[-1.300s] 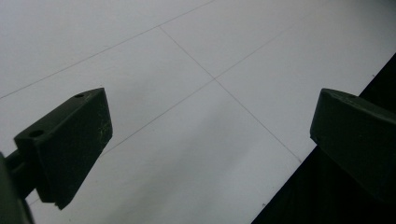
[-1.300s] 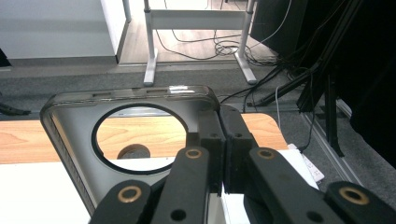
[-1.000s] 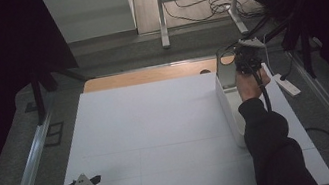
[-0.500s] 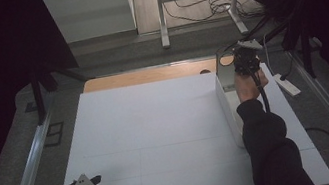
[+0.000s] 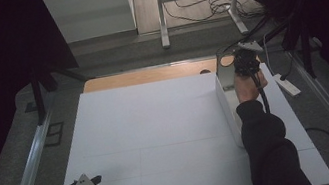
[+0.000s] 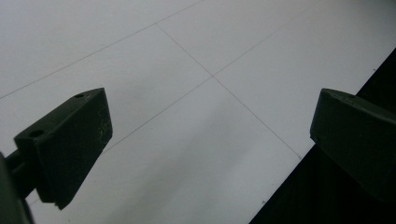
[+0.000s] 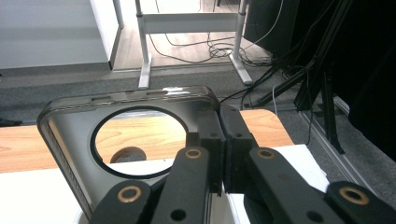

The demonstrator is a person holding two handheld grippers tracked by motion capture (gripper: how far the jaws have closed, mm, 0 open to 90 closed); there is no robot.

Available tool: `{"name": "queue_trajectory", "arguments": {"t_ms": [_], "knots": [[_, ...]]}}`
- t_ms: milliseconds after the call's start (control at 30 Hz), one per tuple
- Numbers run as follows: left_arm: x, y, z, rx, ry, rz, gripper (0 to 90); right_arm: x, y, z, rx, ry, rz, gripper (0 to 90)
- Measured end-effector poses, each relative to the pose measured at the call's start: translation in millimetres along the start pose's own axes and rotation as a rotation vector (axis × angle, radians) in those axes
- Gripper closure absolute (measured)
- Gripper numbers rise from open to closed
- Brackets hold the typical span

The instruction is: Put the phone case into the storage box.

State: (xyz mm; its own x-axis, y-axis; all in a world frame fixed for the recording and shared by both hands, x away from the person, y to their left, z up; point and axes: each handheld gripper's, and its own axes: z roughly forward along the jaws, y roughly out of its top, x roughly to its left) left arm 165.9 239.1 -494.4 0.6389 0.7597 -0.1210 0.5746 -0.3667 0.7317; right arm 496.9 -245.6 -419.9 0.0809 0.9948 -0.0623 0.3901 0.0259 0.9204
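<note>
Standing upright, grey panel (image 7: 84, 140) edge pinched by right tongs (image 7: 223, 154)

White table top (image 5: 157, 124), floor cables (image 5: 198, 5) (tangled)

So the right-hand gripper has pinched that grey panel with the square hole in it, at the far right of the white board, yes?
Nearly: the hole is round, not square, as the right gripper view shows. The right gripper is shut on the grey panel at the white board's far right.
</note>
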Motion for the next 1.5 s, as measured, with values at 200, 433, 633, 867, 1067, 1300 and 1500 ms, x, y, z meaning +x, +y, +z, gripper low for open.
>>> {"name": "queue_trajectory", "arguments": {"t_ms": [200,433,633,867,1067,1300,1500], "knots": [[-0.2,0.1,0.2,0.002,0.002,0.004,0.0,-0.1,-2.4,0.8,-0.004,-0.004,-0.007,88.4],[-0.7,0.2,0.4,0.005,0.003,0.007,0.0,-0.5,-5.0,2.0,-0.005,0.001,-0.007,87.1],[-0.8,0.3,0.6,0.007,0.003,0.01,0.0,-0.5,-5.6,2.5,-0.002,0.008,-0.004,84.4],[-1.0,0.4,0.8,0.009,0.002,0.009,0.0,1.2,-5.8,2.0,-0.002,0.021,-0.019,81.9],[-1.1,0.4,0.8,0.01,0.002,0.01,0.0,1.7,-5.9,1.5,0.003,0.03,-0.027,79.7],[-1.2,0.5,0.8,0.01,0.003,0.011,0.0,1.5,-5.6,0.2,0.007,0.033,-0.041,74.8],[-1.2,0.5,0.8,0.01,0.004,0.011,0.0,-0.4,-4.7,-1.5,0.009,0.045,-0.046,70.2]]}}
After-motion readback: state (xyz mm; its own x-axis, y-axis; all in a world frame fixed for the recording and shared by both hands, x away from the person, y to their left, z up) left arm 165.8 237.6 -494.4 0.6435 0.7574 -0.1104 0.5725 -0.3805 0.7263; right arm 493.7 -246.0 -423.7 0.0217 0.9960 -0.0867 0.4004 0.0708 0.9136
